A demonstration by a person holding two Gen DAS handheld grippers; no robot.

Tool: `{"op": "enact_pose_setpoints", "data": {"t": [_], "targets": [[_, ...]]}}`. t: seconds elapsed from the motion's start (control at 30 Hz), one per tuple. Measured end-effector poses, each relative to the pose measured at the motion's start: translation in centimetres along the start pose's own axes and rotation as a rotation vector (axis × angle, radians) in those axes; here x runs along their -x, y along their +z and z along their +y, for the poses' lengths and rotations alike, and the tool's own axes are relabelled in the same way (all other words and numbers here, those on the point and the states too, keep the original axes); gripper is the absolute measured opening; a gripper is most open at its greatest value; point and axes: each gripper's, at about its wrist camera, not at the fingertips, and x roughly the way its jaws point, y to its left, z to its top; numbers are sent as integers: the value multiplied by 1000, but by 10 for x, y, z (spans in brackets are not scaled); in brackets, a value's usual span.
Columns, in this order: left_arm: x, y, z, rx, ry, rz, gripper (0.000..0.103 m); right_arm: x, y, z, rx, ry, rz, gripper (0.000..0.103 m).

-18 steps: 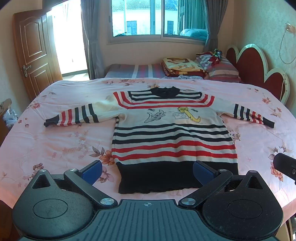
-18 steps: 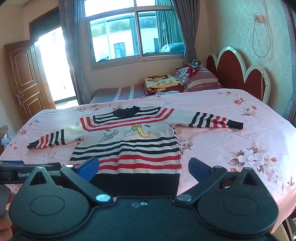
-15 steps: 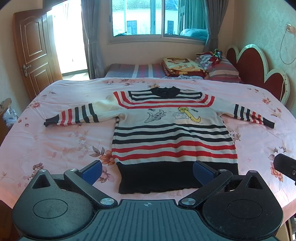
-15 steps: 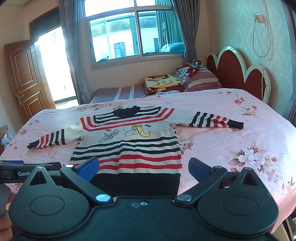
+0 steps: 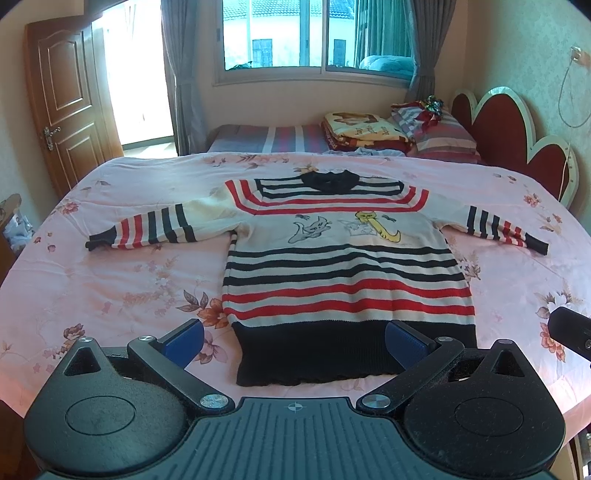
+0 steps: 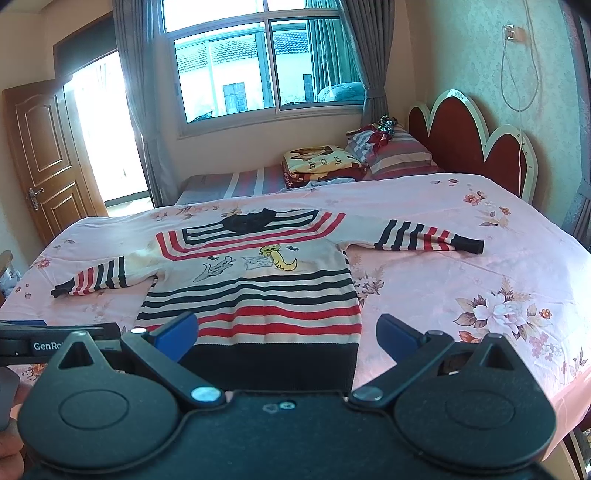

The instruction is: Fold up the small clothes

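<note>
**Striped sweater lying flat on the bed, both grippers hovering wide apart at its hem**

The striped sweater (image 5: 343,266) is lying face up on the pink floral bedspread (image 5: 110,280), spread out with both sleeves stretching sideways and the dark collar pointing toward the window (image 5: 317,33). Its body is showing black and red bands on cream, two cartoon cats across the chest, and a broad black hem sitting nearest the cameras, close to the near edge of the bed.

The left gripper (image 5: 295,341) is hanging just short of that hem with its blue-padded fingers (image 5: 183,339) spread wide and nothing between them; the left pad is sitting over bare bedspread beside the hem's left corner, the right pad over the black band. The right gripper (image 6: 286,336) is likewise standing wide open and carrying nothing, its left pad overlapping the lower red stripes and its right pad over bedspread past the hem's right corner. Whether either one is touching the cloth cannot be told.

A part of the other gripper's black body is showing at the edge of each view. Beyond the sweater, folded blankets (image 5: 362,127) and striped pillows (image 5: 439,134) are resting against the red scalloped headboard (image 5: 517,147), and a wooden door (image 5: 62,110) is standing at the left.
</note>
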Motion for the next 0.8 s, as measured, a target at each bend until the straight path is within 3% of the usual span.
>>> {"op": "enact_pose_setpoints", "data": {"t": [0.8], "targets": [[-19, 7, 7, 7, 12, 11, 103, -11, -4, 4, -43, 18, -7, 102]]}}
